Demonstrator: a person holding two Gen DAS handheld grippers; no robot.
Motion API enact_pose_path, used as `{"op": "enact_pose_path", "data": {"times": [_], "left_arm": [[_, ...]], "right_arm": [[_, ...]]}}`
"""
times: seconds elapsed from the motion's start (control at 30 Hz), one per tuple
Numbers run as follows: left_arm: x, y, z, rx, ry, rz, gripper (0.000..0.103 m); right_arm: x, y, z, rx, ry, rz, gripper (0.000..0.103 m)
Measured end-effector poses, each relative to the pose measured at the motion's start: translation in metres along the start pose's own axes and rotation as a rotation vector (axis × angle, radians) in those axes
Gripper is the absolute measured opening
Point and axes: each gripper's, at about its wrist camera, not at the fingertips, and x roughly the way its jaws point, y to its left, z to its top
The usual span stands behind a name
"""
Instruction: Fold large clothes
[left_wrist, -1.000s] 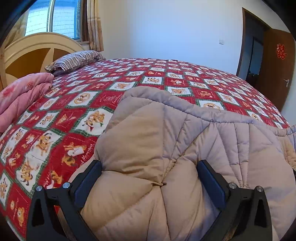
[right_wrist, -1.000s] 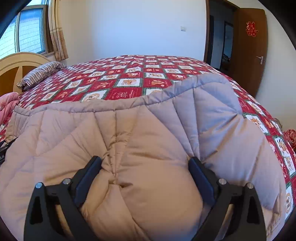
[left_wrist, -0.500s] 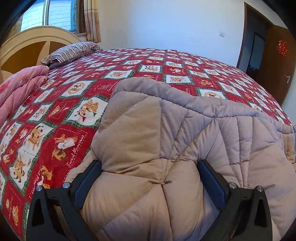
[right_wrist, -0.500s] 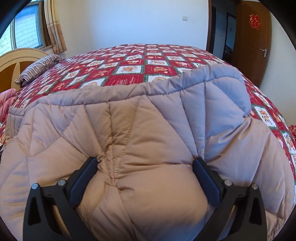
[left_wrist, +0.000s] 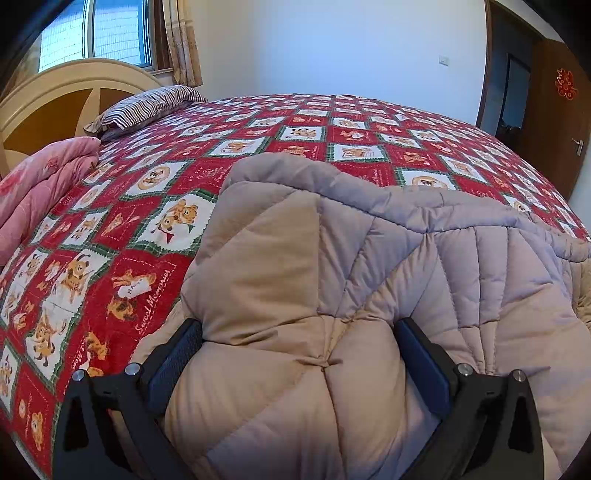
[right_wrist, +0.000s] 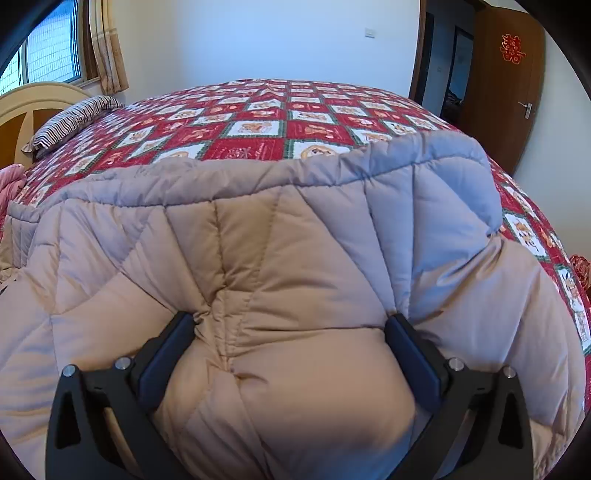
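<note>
Since a second ago both views have sunk nearer the bed (left_wrist: 258, 155), and more of its red quilt shows past the padded coat (left_wrist: 332, 277). The left hand-held gripper (left_wrist: 299, 347) and right hand-held gripper (right_wrist: 290, 338) each stand clamped on a thick bunch of coat. The slick puffy fabric could squeeze out of either grip, spoiling the fold. Ahead the quilt lies open; the pink blanket (left_wrist: 40, 181) and pillow (left_wrist: 147, 107) crowd the left.
</note>
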Motion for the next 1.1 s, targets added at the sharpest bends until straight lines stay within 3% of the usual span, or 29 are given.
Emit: {"op": "enact_pose_path", "data": {"times": [0.73,0.9,0.97,1.1], "left_arm": [[-0.002,-0.004,0.002,0.025,-0.005,0.034,0.102],[-0.013,0.000,0.011,0.039,0.040,0.004,0.102],[-0.027,0.001,0.015,0.053,0.024,-0.019,0.102],[-0.062,0.009,0.031,0.051,-0.081,-0.045,0.102]], "right_arm": [[0.003,0.008,0.001,-0.027,0.009,-0.050,0.103],[0.004,0.009,0.002,-0.036,0.014,-0.062,0.103],[0.001,0.010,0.002,-0.041,0.018,-0.066,0.103],[-0.018,0.007,0.006,-0.009,0.003,-0.064,0.103]]}}
